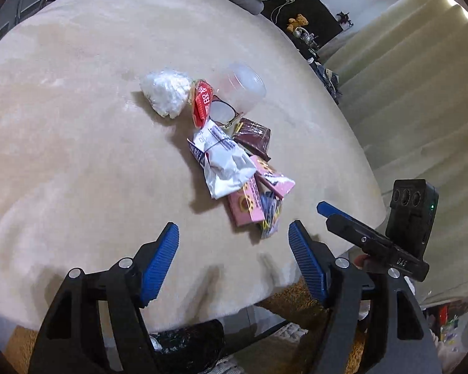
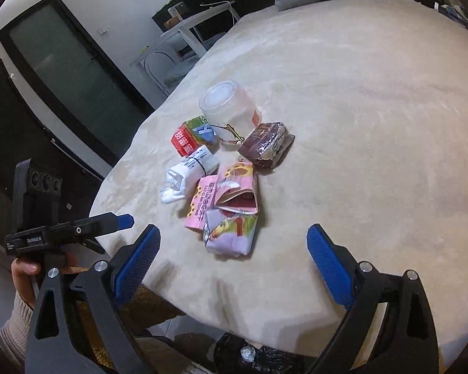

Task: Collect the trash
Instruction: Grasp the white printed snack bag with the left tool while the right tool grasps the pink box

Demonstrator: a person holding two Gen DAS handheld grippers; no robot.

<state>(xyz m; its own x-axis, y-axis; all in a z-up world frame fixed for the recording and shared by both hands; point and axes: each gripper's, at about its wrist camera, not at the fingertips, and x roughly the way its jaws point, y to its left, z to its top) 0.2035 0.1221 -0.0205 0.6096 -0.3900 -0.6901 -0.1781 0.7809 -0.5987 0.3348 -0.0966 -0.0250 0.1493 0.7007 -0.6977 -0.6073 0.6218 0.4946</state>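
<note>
Both your left gripper (image 1: 234, 261) and right gripper (image 2: 234, 268) hover wide open, empty, before the crumpled wrapper pile (image 2: 221, 187) on the beige-covered table (image 2: 358, 124), fingers ready to straddle.

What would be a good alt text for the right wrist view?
Open right tongs hover empty above a pile of trash on a beige blanket: a pink snack box, a clear plastic cup, a red carton and a brown wrapped packet.

Black angular left gripper (image 1: 234, 238) and right gripper (image 2: 232, 241) carry ribbed blue finger pads (image 1: 159, 265), silver round screws (image 2: 100, 266); bare hand (image 2: 23, 269), cream knit sleeve (image 2: 11, 324) lower left.
</note>
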